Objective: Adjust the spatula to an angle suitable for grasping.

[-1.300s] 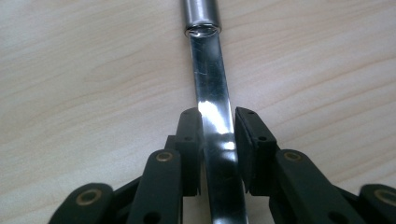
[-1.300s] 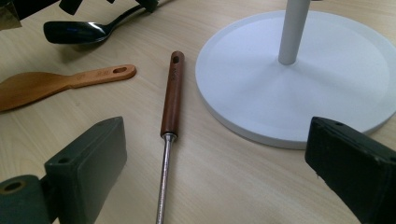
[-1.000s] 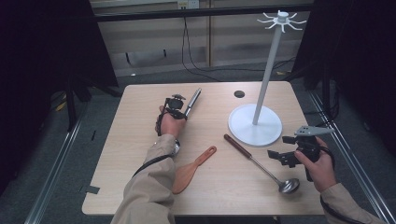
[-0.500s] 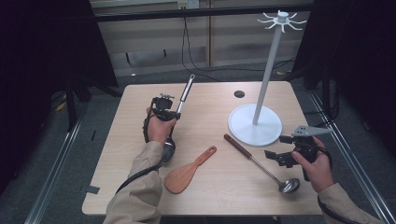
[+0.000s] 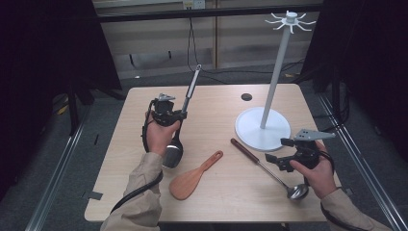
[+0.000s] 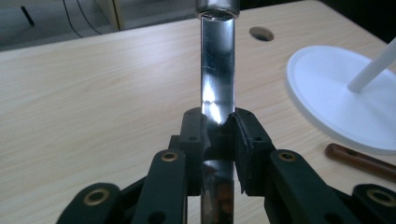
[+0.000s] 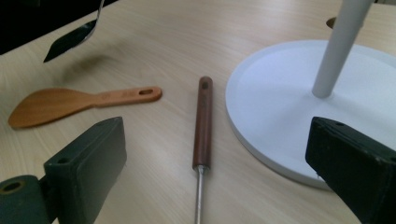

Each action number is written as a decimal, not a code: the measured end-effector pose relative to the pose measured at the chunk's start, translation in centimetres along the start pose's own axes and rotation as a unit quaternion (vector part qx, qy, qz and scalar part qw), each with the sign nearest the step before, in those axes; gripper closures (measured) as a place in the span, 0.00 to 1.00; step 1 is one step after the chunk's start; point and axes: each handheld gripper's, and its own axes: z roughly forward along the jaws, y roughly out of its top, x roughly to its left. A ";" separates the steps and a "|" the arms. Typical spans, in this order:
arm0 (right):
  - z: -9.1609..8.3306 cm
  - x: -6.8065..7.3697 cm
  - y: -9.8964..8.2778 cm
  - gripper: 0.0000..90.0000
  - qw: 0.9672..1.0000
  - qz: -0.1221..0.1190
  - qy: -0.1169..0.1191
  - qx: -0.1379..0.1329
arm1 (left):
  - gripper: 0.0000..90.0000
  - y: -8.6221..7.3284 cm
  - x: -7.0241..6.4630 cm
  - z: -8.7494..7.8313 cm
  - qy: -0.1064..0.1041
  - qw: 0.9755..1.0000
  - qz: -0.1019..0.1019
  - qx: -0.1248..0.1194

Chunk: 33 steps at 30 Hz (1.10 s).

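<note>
Left hand-held gripper pinches steel ladle mid-handle, bowl hanging, hook end toward rack upper right | right hand-held gripper spread, idle over wood-handled ladle on desk

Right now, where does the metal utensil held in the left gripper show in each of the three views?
High view: the metal spoon is left of centre, clamped in the left gripper, handle pointing up and away, bowl low by the sleeve.
Left gripper view: its shiny handle runs straight up the middle, between the jaws.
Right gripper view: its dark bowl hangs at the top left.
Shared landmark: the white stand base.
</note>
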 end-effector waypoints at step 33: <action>7.2 9.5 5.5 0.64 0.991 0.074 0.076 -0.078 | 0.83 0.3 -9.8 -2.3 -0.084 0.994 0.022 -0.069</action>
